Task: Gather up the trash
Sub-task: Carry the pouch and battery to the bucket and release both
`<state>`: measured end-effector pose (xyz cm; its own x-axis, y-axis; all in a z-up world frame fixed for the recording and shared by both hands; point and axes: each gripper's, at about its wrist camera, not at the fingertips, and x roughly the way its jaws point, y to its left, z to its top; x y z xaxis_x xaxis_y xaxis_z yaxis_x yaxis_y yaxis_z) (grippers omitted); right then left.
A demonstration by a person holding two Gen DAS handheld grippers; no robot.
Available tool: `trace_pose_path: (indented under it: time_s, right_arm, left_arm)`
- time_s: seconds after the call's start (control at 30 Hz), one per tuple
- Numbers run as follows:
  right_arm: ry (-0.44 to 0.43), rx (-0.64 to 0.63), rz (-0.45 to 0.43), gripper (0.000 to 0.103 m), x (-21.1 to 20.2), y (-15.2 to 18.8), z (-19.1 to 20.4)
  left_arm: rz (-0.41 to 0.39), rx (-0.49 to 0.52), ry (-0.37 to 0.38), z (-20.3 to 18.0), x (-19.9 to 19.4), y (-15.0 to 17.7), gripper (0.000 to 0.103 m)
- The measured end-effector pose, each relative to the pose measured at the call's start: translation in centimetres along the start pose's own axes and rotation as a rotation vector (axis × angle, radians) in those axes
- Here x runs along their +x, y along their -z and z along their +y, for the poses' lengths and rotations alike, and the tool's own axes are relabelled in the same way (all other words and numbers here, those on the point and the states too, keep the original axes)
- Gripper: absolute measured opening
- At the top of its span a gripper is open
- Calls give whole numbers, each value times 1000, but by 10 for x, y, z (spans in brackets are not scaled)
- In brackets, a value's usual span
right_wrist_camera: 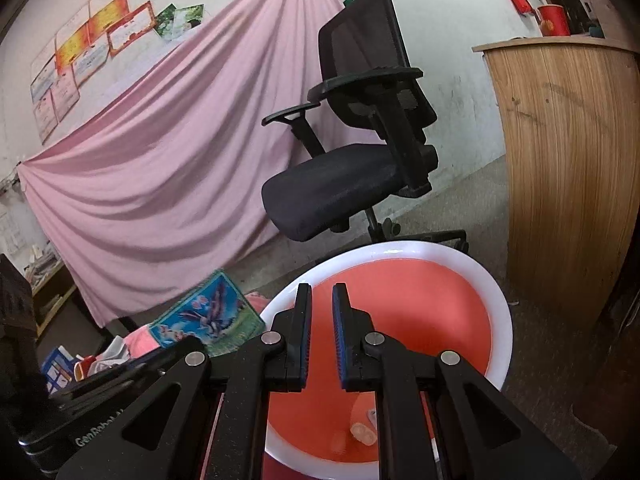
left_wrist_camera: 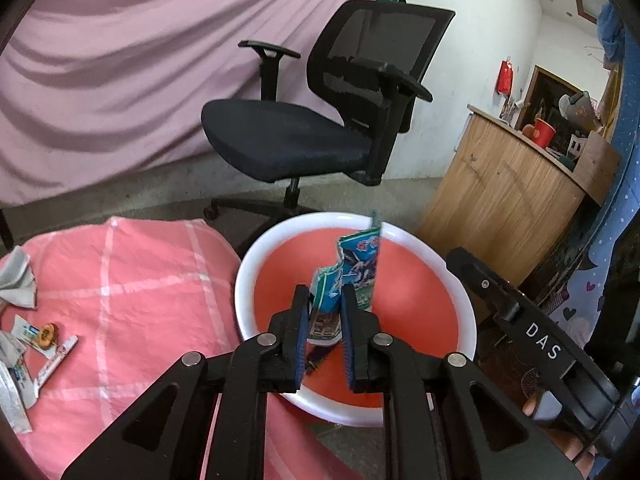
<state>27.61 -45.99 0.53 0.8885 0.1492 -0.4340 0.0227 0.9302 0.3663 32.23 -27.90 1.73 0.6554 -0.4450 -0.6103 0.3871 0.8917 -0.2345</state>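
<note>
The left gripper (left_wrist_camera: 325, 294) points down and forward over the red basin (left_wrist_camera: 452, 280), its blue-padded jaws clamped on a crumpled blue-green wrapper (left_wrist_camera: 354, 266) that stands up between them above the basin's hollow. The wrapper is glossy, printed with a bird-like figure and flowers on a blue ground with a green band at the lower edge; its torn top edge reaches up near the basin's far white rim. Any writing on it is too small to read.

The right gripper (right_wrist_camera: 322, 294) also tilts down over the basin (right_wrist_camera: 502, 320), from the basin's near side, its jaws drawn close together with only a narrow gap and nothing between them. In the left wrist view its black body shows at the basin's right, marked "DAS" in white letters. In the right wrist view the left gripper's body lies left of the basin, with part of a white word, "GenRobot", legible on it.

Low in the basin, near its close rim, lies a small pale scrap (right_wrist_camera: 363, 432), blurred. The basin is red inside with a broad white rim.

Left of the basin is a pink checked bed cover (left_wrist_camera: 132, 280), and on it, well apart from the basin, lie more wrappers (left_wrist_camera: 56, 354) and crumpled paper (left_wrist_camera: 18, 280). Beyond the basin stands a black office chair (left_wrist_camera: 320, 120), with a wooden cabinet (left_wrist_camera: 504, 196) to the right.
</note>
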Motion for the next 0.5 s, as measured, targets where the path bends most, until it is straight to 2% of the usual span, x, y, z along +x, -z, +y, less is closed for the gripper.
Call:
trace_pose_path:
  time_s: [0.13,0.23,0.3,0.4,0.5]
  right_arm:
    - [1,1,14,9,3,0,-1]
    - [7,-5,17,10,2,1,0]
    - [8,-8,17,12,3,0,1]
    - [6,-16,13,22,2,0,4]
    - [1,-30,2,23,0,-1,8]
  left_arm:
    - [14,-24,-1,5,4,1,28]
    - [6,-43,-5,11,2,2,28]
    - [-4,-52,-16,15,-3,2,28]
    - [-23,-64,-34,22,-11,2,28]
    - [-50,-75,-60,30,-24,4,30]
